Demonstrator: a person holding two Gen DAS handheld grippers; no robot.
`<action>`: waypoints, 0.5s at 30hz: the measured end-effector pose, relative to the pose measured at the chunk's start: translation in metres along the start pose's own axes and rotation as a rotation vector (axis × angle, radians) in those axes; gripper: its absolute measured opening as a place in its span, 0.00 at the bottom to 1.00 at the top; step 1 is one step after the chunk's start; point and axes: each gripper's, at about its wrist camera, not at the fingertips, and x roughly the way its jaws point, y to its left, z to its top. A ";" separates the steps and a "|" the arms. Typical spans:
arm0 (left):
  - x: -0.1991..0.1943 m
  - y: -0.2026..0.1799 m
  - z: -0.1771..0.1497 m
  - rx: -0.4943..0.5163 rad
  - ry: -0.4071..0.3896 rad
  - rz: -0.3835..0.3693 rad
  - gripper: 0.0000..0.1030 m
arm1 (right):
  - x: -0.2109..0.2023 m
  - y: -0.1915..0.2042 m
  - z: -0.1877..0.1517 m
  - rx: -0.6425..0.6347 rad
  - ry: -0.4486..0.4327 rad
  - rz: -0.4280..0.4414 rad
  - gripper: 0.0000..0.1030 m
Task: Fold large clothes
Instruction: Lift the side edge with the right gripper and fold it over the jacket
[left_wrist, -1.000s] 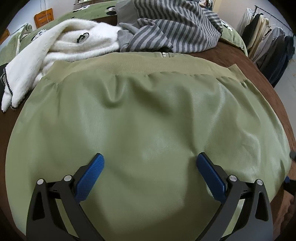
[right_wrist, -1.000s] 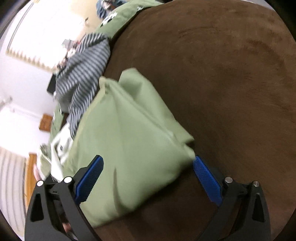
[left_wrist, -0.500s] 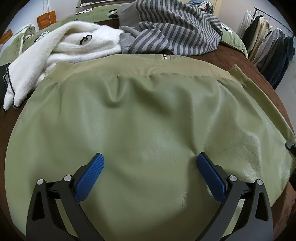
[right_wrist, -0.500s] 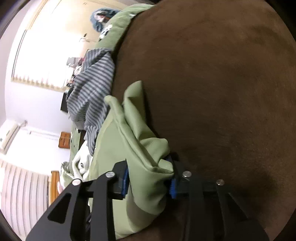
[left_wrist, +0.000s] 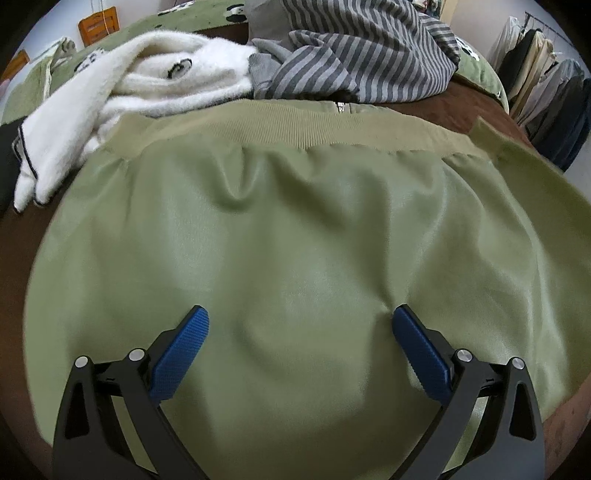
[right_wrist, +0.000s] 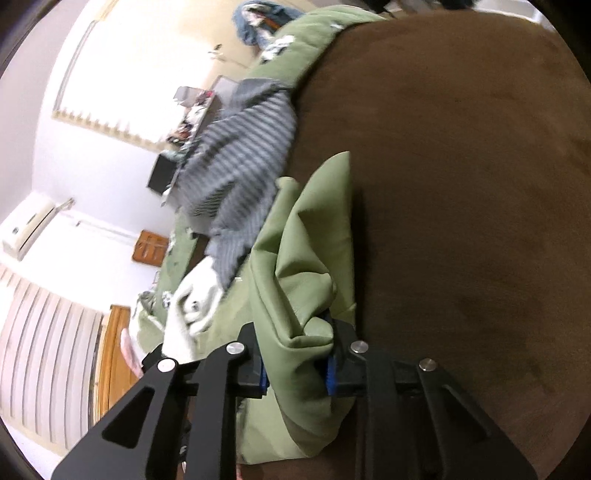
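Now the right gripper (right_wrist: 295, 369), its jaws just closing, is pinching a bunched fold of the green jacket (left_wrist: 295, 240) lying on the brown bed (right_wrist: 461, 184); the left gripper (left_wrist: 299, 332) is hovering wide open over it.

No text, label or number can be read (fabrics carry only patterns).

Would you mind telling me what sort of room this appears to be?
Probably a bedroom: clothes hang on a rack, an air conditioner is mounted on the wall, and garments lie on a wide brown bed-like surface.
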 end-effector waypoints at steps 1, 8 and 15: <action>-0.004 -0.001 -0.001 0.008 -0.004 0.010 0.94 | 0.001 0.007 0.000 -0.011 0.000 0.009 0.21; -0.016 0.002 -0.018 0.045 -0.013 0.054 0.94 | 0.003 0.060 0.001 -0.070 0.016 0.102 0.21; 0.004 0.020 -0.026 0.017 0.044 0.010 0.95 | 0.016 0.130 -0.017 -0.205 0.091 0.189 0.20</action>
